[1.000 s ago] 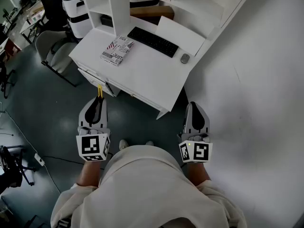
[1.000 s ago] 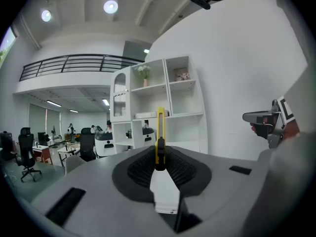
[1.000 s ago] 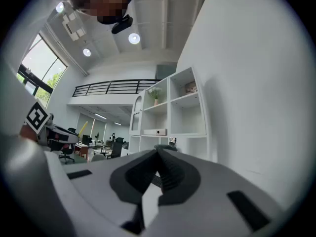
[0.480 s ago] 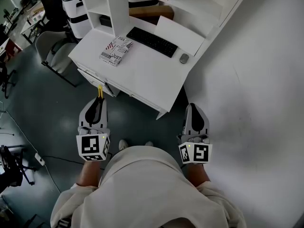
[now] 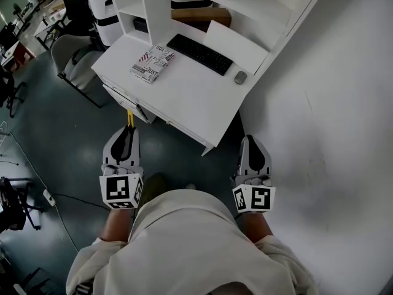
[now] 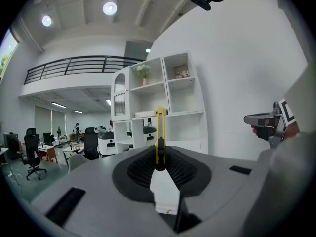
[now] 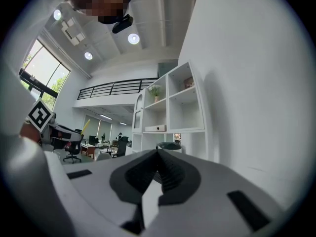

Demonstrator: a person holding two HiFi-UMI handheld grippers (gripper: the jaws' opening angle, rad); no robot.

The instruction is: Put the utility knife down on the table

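At the far left a dark grey-green floor [image 5: 49, 134] carries a grey office chair [image 5: 70, 57] and a loose cable with a power strip [image 5: 48, 196]. Over that floor, just short of the desk's near edge, the left tongs [image 5: 128, 131] are closed on the yellow utility knife [image 5: 129, 118], pinched by its rear end so that the rest pokes forward past the tips. The knife is in the air, not on the white worktop [image 5: 184, 100]. On the worktop lie a printed book [image 5: 152, 64], a black keyboard [image 5: 198, 53] and a grey mouse [image 5: 240, 77], with white shelving [image 5: 153, 8] rising behind. The right tongs [image 5: 253, 143] hang off the worktop's near right corner, pressed together with nothing between them. A white wall [image 5: 331, 103] fills the right side. The book's cover has red and black lettering, probably too small to read; the cube [image 5: 120, 189] on each of the tongs bears black-and-white square markers
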